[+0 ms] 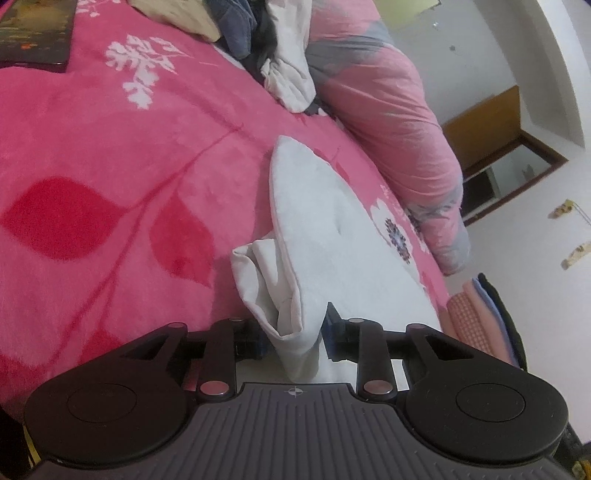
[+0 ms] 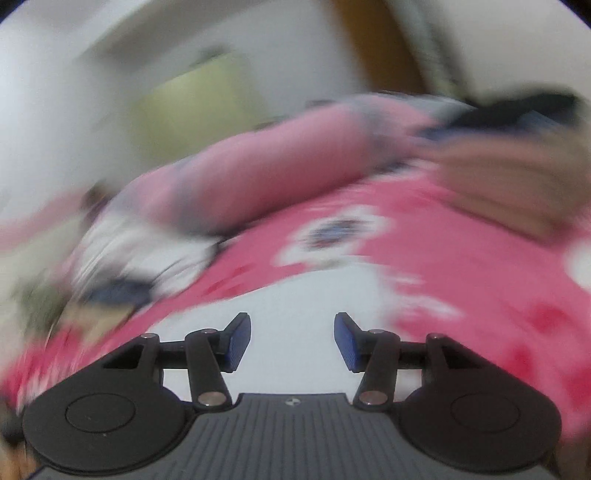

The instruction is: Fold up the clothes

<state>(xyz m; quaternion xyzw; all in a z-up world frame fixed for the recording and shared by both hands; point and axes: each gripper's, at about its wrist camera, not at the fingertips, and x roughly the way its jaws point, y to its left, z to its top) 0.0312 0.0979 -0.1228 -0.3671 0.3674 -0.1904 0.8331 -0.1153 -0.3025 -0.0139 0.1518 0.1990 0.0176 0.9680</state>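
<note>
A white garment (image 1: 325, 229) lies folded in a long flat shape on the pink bed. Its bunched near end, a rumpled fold, stands up between the fingers of my left gripper (image 1: 295, 332). The right pad (image 1: 334, 328) sits a little off the cloth and the left pad is hidden behind the fold, so the jaws stand open around it. The right wrist view is heavily blurred. There my right gripper (image 2: 292, 339) is open with nothing between its blue pads, hanging over the white garment (image 2: 295, 295).
A pink flowered blanket (image 1: 110, 166) covers the bed. A rolled pink quilt (image 1: 388, 92) lies along the far side. Loose clothes are piled (image 1: 258, 37) at the back. A stack of folded cloth (image 1: 476, 321) sits at the right edge, and a dark flat box (image 1: 33, 33) far left.
</note>
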